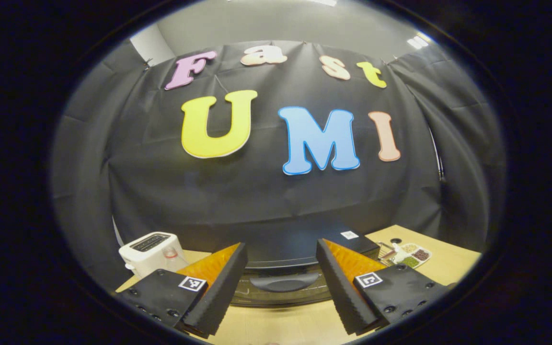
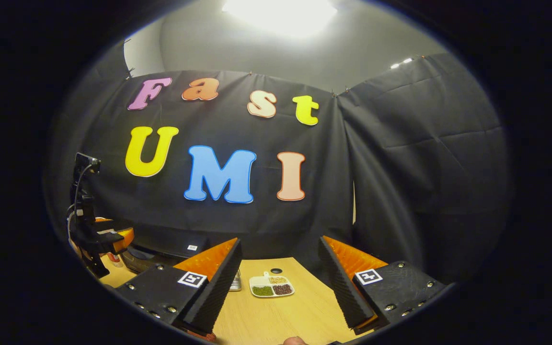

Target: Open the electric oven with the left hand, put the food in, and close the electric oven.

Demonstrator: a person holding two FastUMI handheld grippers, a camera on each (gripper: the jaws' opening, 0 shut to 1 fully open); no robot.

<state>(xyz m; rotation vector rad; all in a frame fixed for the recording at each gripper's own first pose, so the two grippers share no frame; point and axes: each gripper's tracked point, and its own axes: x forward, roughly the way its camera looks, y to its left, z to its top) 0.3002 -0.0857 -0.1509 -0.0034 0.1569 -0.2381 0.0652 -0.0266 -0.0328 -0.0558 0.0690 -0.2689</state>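
Note:
The black electric oven (image 1: 285, 242) stands on the wooden table straight ahead in the left gripper view, door closed, its curved handle (image 1: 283, 281) low between my fingers. My left gripper (image 1: 281, 245) is open and empty, held just in front of the oven and above the handle. To the oven's right lies the food, a small white tray (image 1: 412, 254) with green, brown and beige portions. In the right gripper view that tray (image 2: 271, 286) lies ahead on the table beyond my open, empty right gripper (image 2: 280, 241). The oven (image 2: 170, 249) and the left gripper (image 2: 98, 237) appear at the far left.
A white toaster (image 1: 151, 251) stands left of the oven. A small metal rack (image 2: 235, 282) sits between oven and tray. The light wooden table (image 2: 281, 316) has a round dark hole (image 2: 276, 270) behind the tray. Black cloth walls close the back and right side.

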